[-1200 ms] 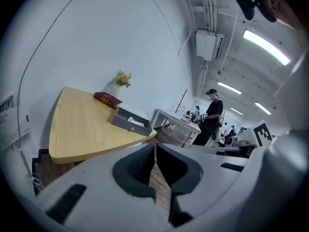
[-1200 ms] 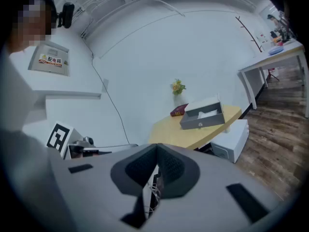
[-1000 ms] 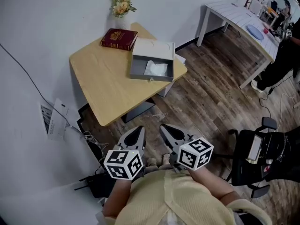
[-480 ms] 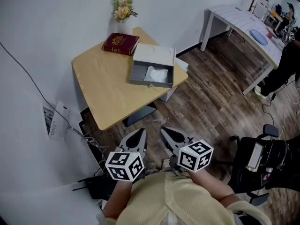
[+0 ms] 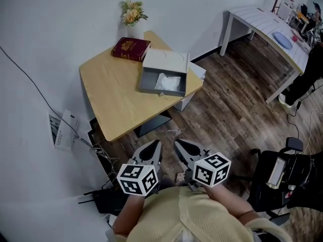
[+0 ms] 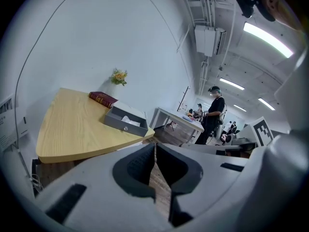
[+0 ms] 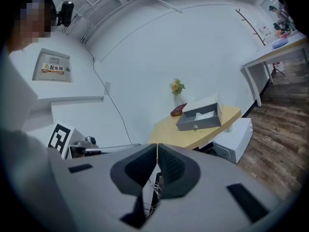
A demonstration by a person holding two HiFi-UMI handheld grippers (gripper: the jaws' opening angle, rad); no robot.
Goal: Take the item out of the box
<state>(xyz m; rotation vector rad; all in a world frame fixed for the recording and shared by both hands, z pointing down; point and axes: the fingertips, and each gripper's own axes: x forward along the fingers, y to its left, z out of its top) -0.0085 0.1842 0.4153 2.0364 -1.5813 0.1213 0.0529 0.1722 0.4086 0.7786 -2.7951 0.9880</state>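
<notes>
Left tool: jaws pressed together, tip to tip, with nothing between them. It is held low in front of the person's torso, over the wood floor.
Right tool: jaws likewise closed and empty. It sits just beside the left tool, and both point toward the desk.
Desk: light wood top with a rounded corner, set against the white wall. It is well apart from both tools.
Box: grey, open, on the desk's right part near the edge. Its lid is tilted up at the back, and a small knob shows on the front wall.
Item: white and crumpled, lying inside the box. Cannot tell whether it is paper or cloth. Neither tool touches it.
Book: dark red, flat on the desk just behind the box, toward the wall.
Flowers: yellow bunch at the desk's far corner, beside the book.
Background: a white table stands across the room, and a person in black is beside it.
</notes>
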